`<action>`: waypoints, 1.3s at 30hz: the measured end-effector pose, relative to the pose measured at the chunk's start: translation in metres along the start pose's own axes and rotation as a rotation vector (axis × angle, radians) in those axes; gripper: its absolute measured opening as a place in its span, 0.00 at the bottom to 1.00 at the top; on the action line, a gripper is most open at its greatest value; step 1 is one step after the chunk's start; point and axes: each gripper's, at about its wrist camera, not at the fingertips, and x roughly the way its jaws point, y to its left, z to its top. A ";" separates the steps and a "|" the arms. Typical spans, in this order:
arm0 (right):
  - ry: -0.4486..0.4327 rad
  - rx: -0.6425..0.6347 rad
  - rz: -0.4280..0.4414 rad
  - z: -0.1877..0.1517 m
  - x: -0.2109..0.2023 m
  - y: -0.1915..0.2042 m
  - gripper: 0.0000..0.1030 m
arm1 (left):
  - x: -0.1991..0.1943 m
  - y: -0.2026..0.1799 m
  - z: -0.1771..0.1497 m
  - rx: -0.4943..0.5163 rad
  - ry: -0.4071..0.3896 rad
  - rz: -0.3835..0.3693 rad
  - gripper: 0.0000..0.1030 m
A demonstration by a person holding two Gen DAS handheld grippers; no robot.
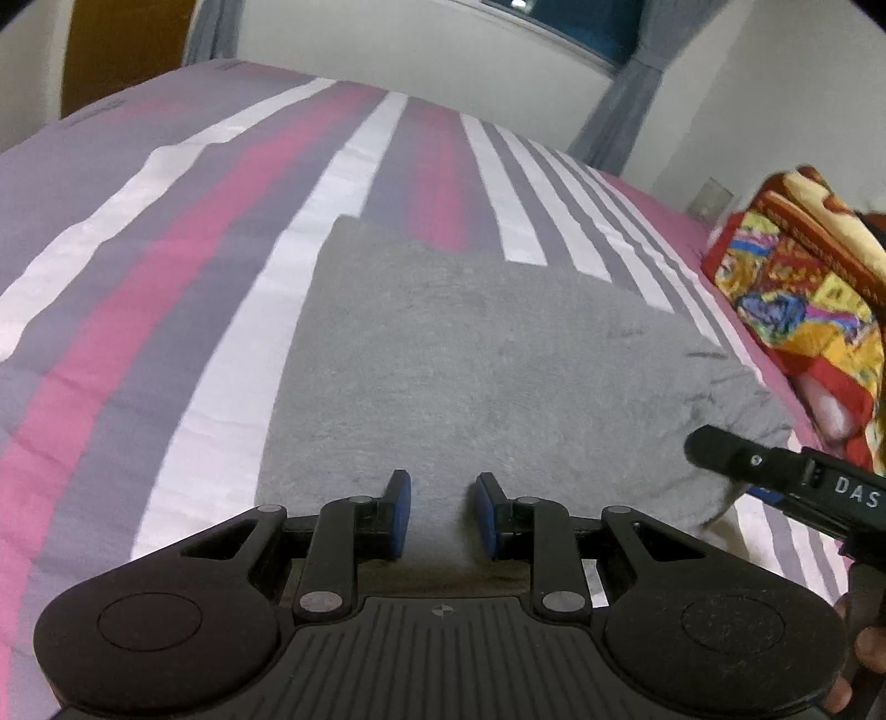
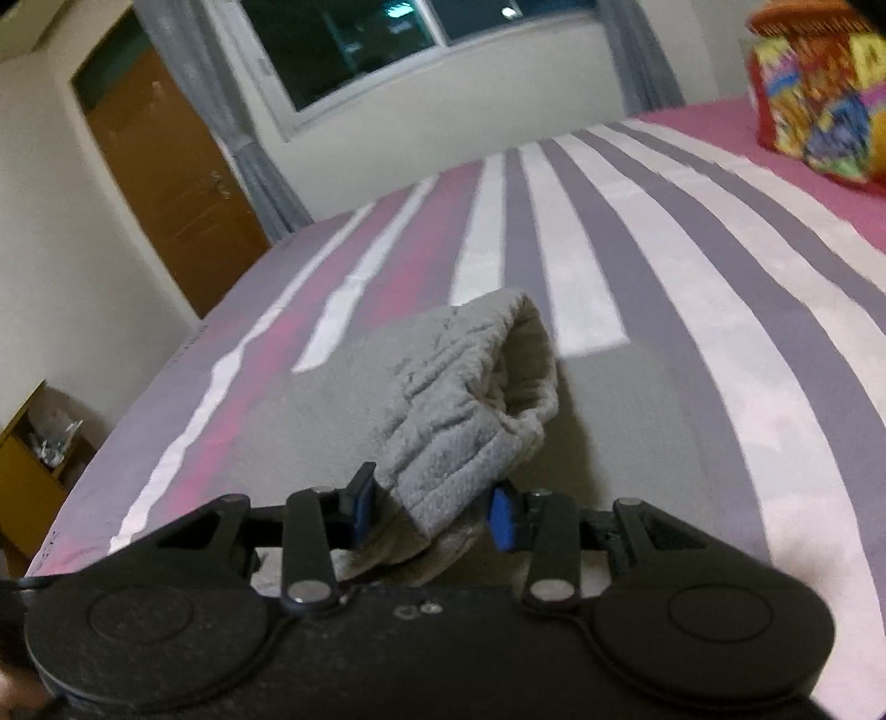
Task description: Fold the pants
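Observation:
Grey pants (image 1: 476,343) lie flat on the striped bed (image 1: 166,288). My left gripper (image 1: 443,515) sits at their near edge, its blue pads a little apart with grey cloth filling the gap, shut on that edge. At the pants' right near corner, my right gripper (image 1: 720,451) comes in from the right. In the right wrist view, my right gripper (image 2: 432,512) is shut on a bunched corner of the pants (image 2: 459,387), which rises off the bed in a loose fold showing its paler inside.
A colourful patterned blanket (image 1: 797,293) lies at the bed's right side, also seen as the blanket (image 2: 814,94) at the far right. Beyond the bed (image 2: 664,288) are a window (image 2: 354,44), curtains, a brown door (image 2: 177,183) and a yellow shelf (image 2: 27,471) by the wall.

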 end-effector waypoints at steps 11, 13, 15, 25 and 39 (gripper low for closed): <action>-0.063 0.060 -0.053 0.010 -0.022 -0.030 0.38 | 0.004 -0.030 0.001 0.054 0.029 -0.025 0.25; -0.010 0.090 -0.059 0.002 -0.017 -0.044 0.40 | 0.010 -0.032 -0.004 0.068 0.040 -0.009 0.25; 0.046 0.113 -0.073 -0.007 -0.009 -0.053 0.42 | 0.013 -0.033 -0.008 0.087 0.038 0.001 0.25; -0.069 0.071 -0.094 0.005 -0.049 -0.045 0.51 | 0.002 -0.033 0.003 0.117 0.025 -0.001 0.25; 0.015 -0.109 -0.136 0.012 -0.002 -0.032 0.35 | 0.035 -0.026 0.011 0.129 0.053 0.011 0.25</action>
